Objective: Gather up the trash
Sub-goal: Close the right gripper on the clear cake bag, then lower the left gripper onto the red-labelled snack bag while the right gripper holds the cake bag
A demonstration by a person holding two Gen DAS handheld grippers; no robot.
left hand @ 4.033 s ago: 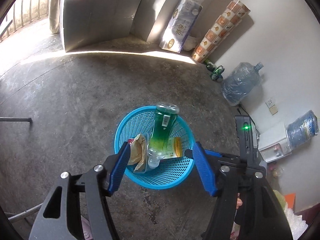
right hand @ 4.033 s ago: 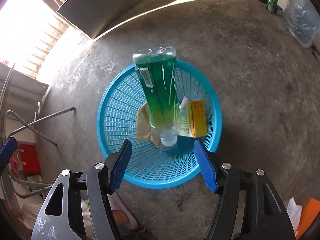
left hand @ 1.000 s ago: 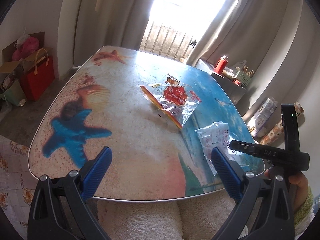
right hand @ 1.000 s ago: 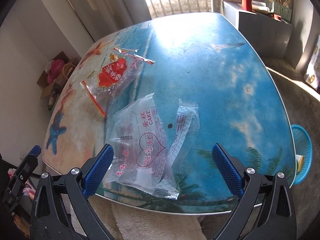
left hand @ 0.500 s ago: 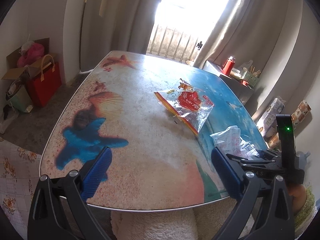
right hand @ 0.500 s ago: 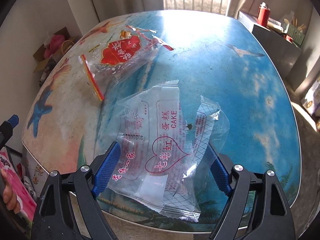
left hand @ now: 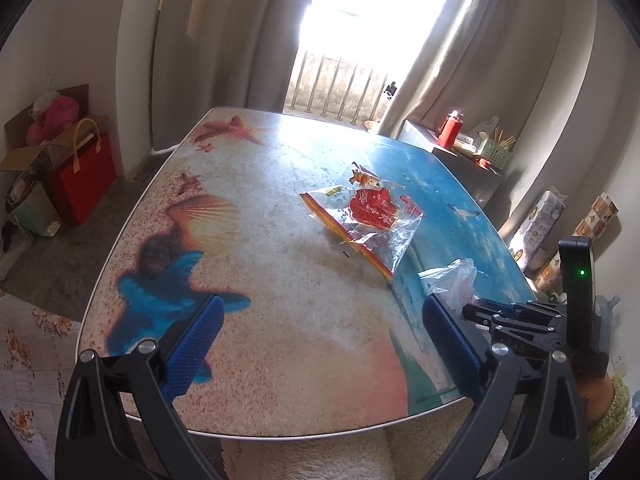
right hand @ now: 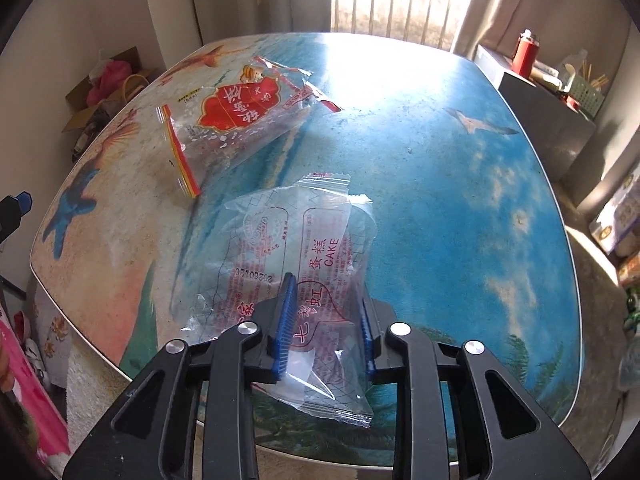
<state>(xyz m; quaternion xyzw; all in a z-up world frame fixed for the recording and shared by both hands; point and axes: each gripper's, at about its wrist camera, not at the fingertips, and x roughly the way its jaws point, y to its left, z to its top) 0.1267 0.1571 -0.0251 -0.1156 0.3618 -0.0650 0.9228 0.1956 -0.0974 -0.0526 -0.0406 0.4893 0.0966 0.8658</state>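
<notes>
The right gripper [right hand: 326, 320] has just been closing, and its jaws now pinch the clear cake wrapper [right hand: 288, 248] lying near the front edge of the table [right hand: 460, 200]; a second ago they straddled it wide apart. The pickup looks secured. The left gripper [left hand: 320, 344] hangs spread and empty, and the red snack bag [left hand: 366, 216] remains uncollected.

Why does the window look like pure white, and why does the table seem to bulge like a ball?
Left wrist view: the window is blown out by daylight, and glare washes the table near it. Right wrist view: the same glare hits the table's far end; the fisheye lens bends its straight edges, and the corners go black.
</notes>
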